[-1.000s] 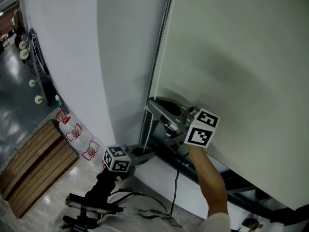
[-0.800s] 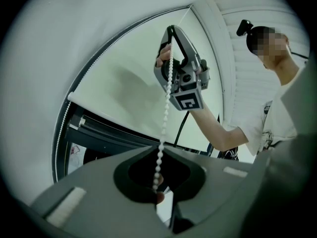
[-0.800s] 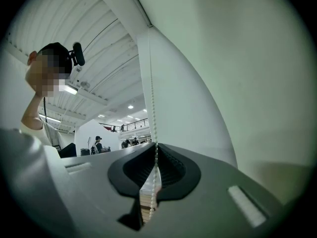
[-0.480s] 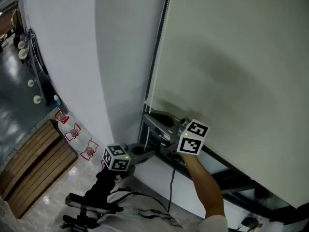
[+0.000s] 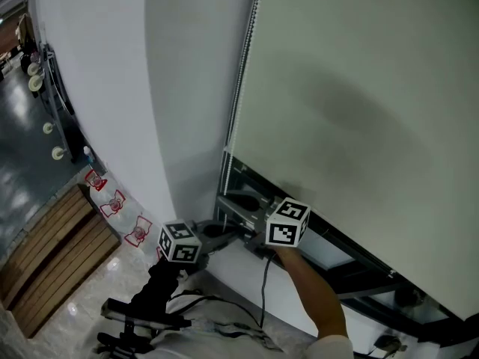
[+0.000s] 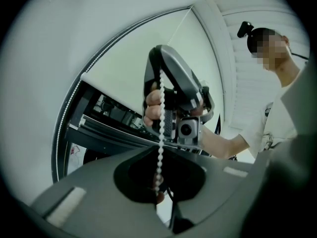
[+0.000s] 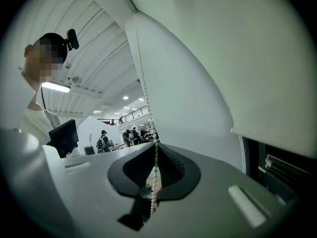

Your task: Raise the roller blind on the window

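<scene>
**Operator:** Report the position of the roller blind (image 5: 359, 88).

**Technician:** The blind hangs over most of the window. Its bottom edge runs on a slant in the head view. A strip of dark window frame (image 5: 352, 271) is exposed below that edge. The white wall (image 5: 112, 88) adjoins the blind on the left.

**Operator:** Where is the bead chain (image 5: 242, 81)?

**Technician:** It runs down the left edge of the blind, between the blind and the wall. It continues past the blind's lower left corner to both claws.

**Operator:** State the left claw (image 6: 157, 195).

**Technician:** Its jaws are together and clamped on the bead chain. The chain enters the notch from above and ends at the closed seam.

**Operator:** State the right claw (image 7: 151, 195).

**Technician:** Its jaws are pinched on the same chain, which passes straight through the notch. A hand (image 6: 151, 108) grips this tool.

**Operator:** Give the relative placement.

**Technician:** The right claw sits just above the left claw on the chain. Both are near the blind's lower left corner.
</scene>
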Demonstrator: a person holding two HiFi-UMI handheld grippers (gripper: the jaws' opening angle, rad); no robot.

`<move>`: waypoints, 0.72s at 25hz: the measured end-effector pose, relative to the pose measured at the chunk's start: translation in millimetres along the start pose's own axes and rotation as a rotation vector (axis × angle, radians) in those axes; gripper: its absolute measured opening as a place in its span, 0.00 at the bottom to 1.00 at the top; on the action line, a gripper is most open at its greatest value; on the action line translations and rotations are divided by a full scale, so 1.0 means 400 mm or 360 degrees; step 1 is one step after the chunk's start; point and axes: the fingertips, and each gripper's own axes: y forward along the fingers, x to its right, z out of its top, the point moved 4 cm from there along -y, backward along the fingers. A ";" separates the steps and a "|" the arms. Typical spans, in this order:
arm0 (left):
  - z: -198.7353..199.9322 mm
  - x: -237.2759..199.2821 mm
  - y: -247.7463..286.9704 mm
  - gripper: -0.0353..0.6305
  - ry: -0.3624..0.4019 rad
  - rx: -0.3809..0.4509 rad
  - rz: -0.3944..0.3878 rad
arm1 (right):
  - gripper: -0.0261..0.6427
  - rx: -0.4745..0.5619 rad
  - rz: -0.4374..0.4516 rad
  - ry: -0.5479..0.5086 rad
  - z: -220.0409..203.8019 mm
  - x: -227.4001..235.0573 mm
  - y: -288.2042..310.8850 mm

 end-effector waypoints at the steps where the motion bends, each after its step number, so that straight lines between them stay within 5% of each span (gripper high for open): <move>1: -0.001 -0.001 -0.001 0.05 -0.0001 0.0000 0.0003 | 0.06 -0.0025 -0.0006 0.0017 -0.020 0.006 0.001; 7: -0.017 -0.001 0.000 0.05 -0.0008 -0.0031 -0.0001 | 0.06 -0.0056 -0.0004 0.0093 -0.076 0.018 -0.011; 18: 0.003 -0.002 -0.004 0.05 0.0012 -0.0005 0.0001 | 0.07 -0.0066 0.0016 -0.0091 -0.046 -0.006 -0.011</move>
